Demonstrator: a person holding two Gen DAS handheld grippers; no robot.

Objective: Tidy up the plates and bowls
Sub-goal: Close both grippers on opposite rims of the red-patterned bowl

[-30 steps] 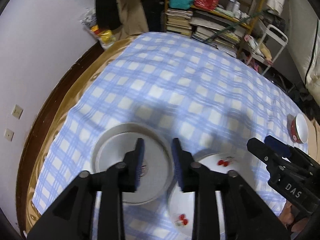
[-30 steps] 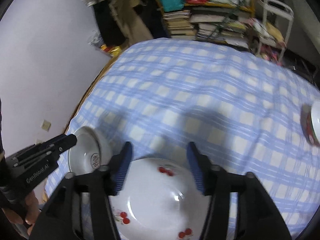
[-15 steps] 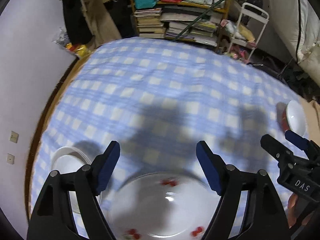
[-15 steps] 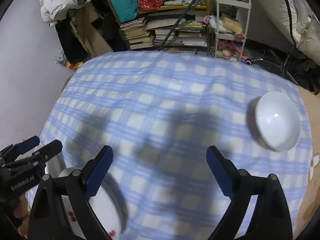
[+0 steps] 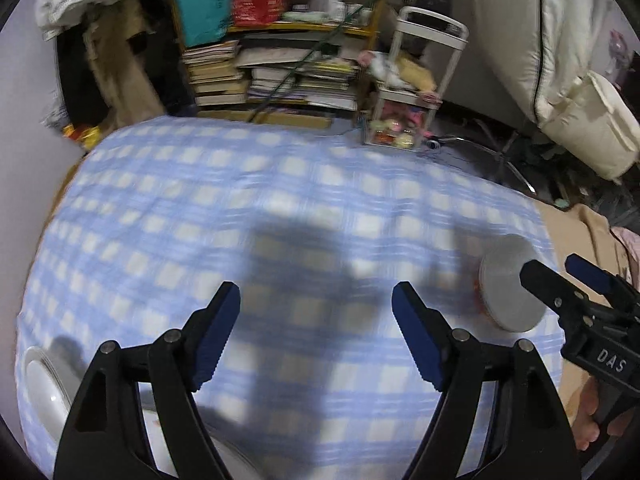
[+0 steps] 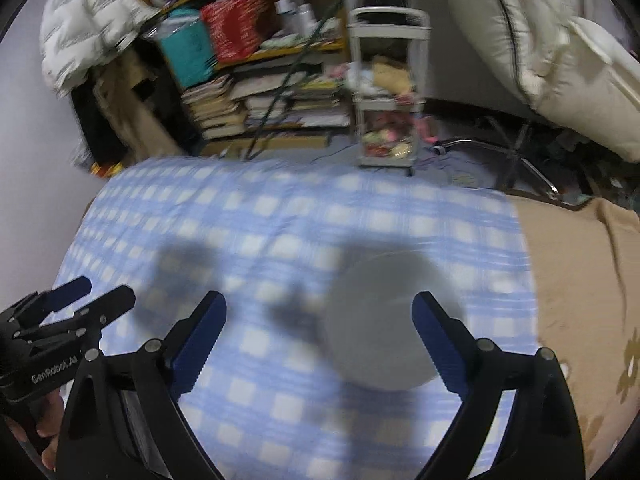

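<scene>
Both tongs wide, gripping nothing. Right tongs (image 6: 319, 340) above a white bowl (image 6: 384, 332) on the checked-cloth bench (image 6: 280, 216), right side. Left tongs (image 5: 316, 330) over bare cloth; plate (image 5: 44, 388) at near-left edge. Frames blurred.

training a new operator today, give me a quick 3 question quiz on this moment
1. True or false: the right gripper is shut on the bowl.
2. Which gripper has the bowl lying between its fingers in its own view? A) left B) right
3. Fill in: at the lower left edge of the left wrist view, on the checked tablecloth, lies a white ____.

Key: 1 false, both it and the left gripper are open. 2 B. 3 plate.
</scene>
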